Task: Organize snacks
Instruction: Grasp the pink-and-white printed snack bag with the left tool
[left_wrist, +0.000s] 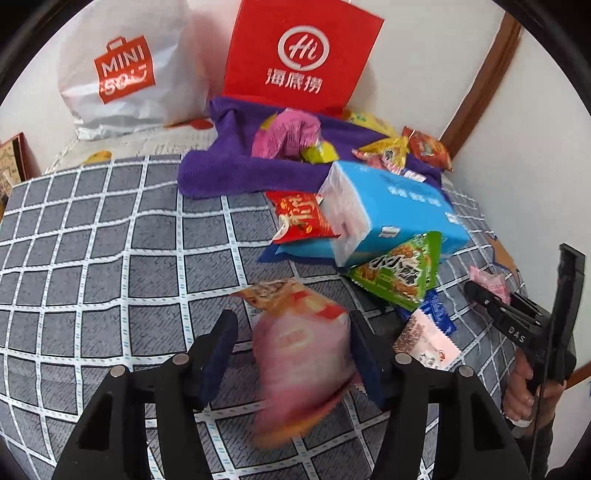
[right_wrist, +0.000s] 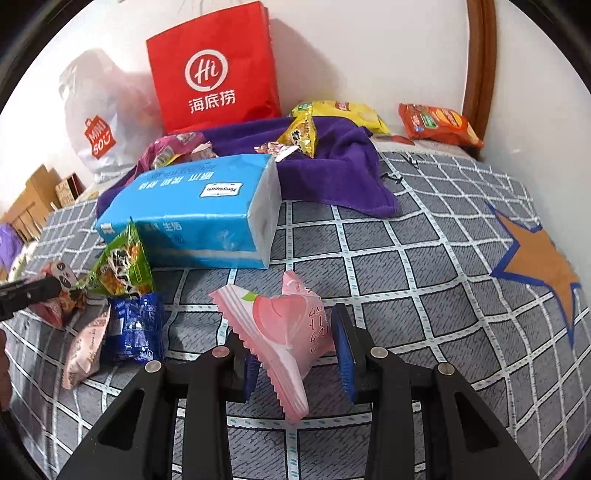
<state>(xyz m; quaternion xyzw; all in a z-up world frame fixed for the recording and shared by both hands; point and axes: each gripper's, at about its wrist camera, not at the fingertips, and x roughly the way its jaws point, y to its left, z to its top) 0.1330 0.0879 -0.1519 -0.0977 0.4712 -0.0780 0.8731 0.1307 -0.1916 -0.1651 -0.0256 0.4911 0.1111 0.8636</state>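
Observation:
A blurred pink and orange snack packet (left_wrist: 299, 354) hangs between the jaws of my left gripper (left_wrist: 291, 332). A gap shows between it and the left pad, so the gripper is open. My right gripper (right_wrist: 295, 347) is shut on a pink peach snack packet (right_wrist: 288, 325), held tilted above the bedspread; the left wrist view shows that gripper (left_wrist: 480, 291) at the right with the same packet (left_wrist: 487, 282). Loose snacks lie by a blue tissue pack (right_wrist: 192, 210): a green packet (right_wrist: 118, 266), a dark blue one (right_wrist: 135, 328) and a pale pink one (right_wrist: 85, 350).
A grey checked bedspread (right_wrist: 406, 277) covers the bed. At the back stand a red paper bag (right_wrist: 214, 70) and a white plastic bag (right_wrist: 99, 122), with a purple towel (right_wrist: 340, 162) carrying more snacks. Yellow (right_wrist: 351, 110) and orange (right_wrist: 439, 122) packets lie near the wall.

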